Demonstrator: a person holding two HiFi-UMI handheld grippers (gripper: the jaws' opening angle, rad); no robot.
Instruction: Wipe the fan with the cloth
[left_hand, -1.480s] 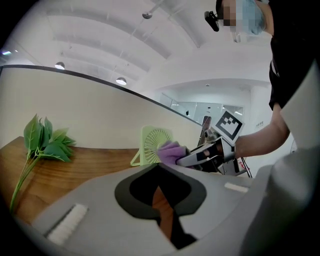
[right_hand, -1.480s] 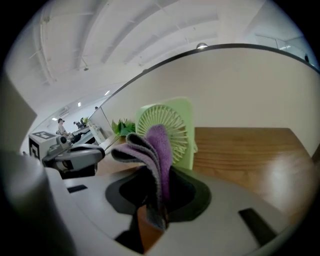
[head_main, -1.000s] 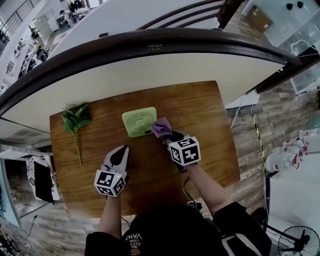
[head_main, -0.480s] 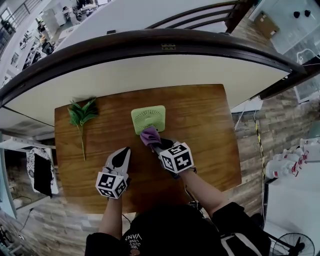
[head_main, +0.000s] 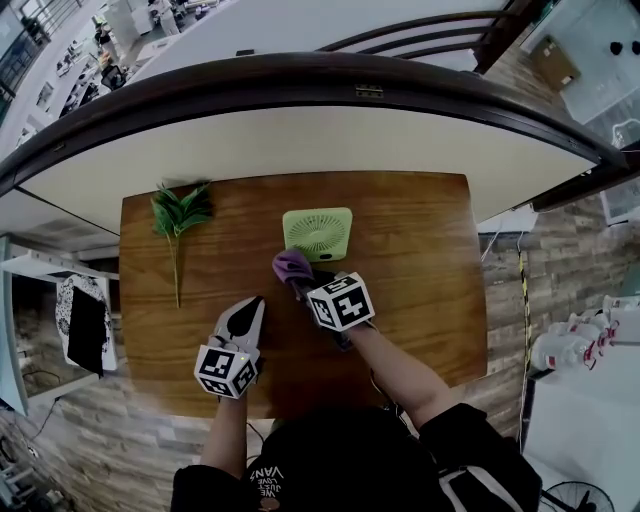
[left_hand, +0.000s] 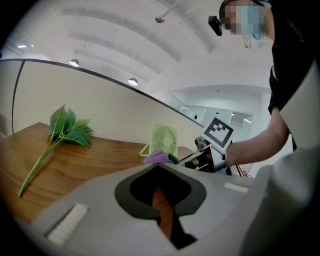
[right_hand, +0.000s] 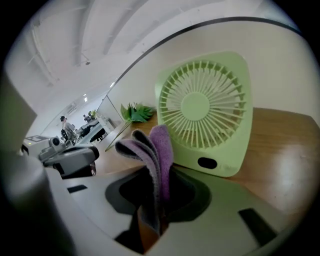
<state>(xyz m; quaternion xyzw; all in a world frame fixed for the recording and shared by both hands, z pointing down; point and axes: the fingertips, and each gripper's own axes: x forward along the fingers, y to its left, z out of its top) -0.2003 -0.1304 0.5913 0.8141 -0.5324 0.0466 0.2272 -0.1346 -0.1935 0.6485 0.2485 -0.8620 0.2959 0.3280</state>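
R gripper (head_main: 301, 284) | cloth (head_main: 292, 264): fan (head_main: 318, 232) right edge → front-left | L gripper (head_main: 256, 300) shut

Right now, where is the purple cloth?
Centre of the head view: the purple cloth is pinched in the right gripper, just on the person's side of the green fan.

Only lettering I can find is small white print on the person's dark garment (head_main: 272, 486) at the bottom edge of the head view. I make out "VAN" there, the rest too small to read. Left marker cube (head_main: 224, 370) and right marker cube (head_main: 340, 301) carry black-and-white square code patterns, no letters or digits that I can read.
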